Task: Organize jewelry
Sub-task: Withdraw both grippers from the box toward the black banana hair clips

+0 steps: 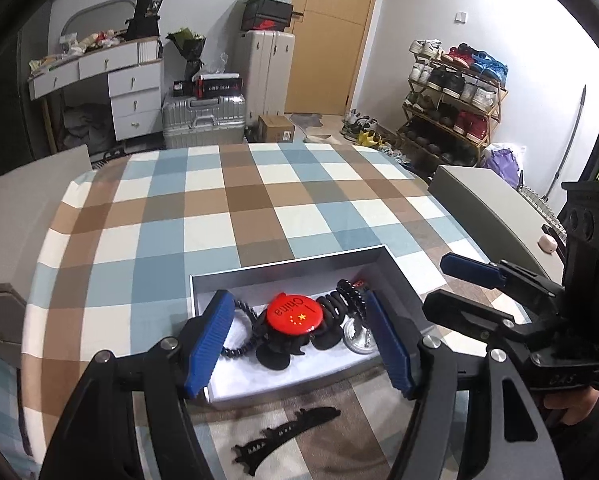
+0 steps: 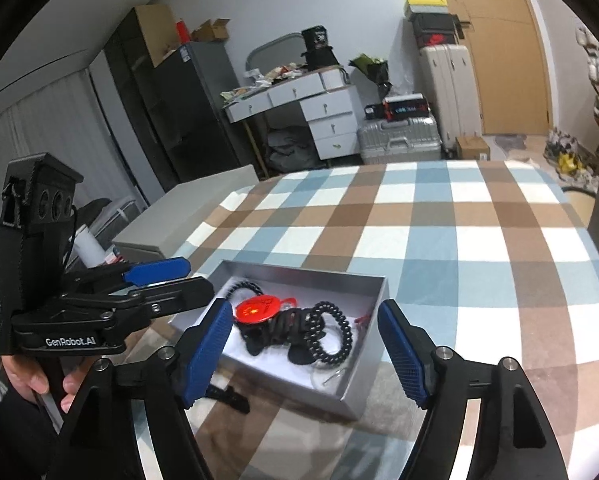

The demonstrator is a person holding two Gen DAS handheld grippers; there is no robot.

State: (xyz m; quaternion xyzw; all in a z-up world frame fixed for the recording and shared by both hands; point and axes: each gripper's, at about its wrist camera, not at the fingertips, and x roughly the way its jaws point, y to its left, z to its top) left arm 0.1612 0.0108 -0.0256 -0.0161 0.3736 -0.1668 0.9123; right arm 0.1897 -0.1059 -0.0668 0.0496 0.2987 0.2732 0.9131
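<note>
Nearest the left wrist camera, a flat black toothed hair clip (image 1: 285, 438) lies on the checked blue, brown and white cloth of the worktop (image 1: 235, 200), just outside the near wall of the shallow silver-grey cardboard box (image 1: 299, 266); it looks like the one piece not yet put away. Everything else I can count sits inside that box: one round red badge with "China" lettering (image 1: 293, 314) on top of the pile, two black coiled spiral hair ties (image 2: 327, 334), at least one black claw-type hair clip (image 1: 273, 354) under the badge, and one clear round item with a metal ring (image 1: 357, 338) at the box's right end; a small red bit beside the coils is too small to identify. By that count the sorting seems nearly finished. The left claw (image 1: 299, 346) hangs over the box with its blue pads spread wide and nothing between them. The right claw (image 2: 305, 354) is likewise spread wide and empty, hanging near the box's near-right edge.
</note>
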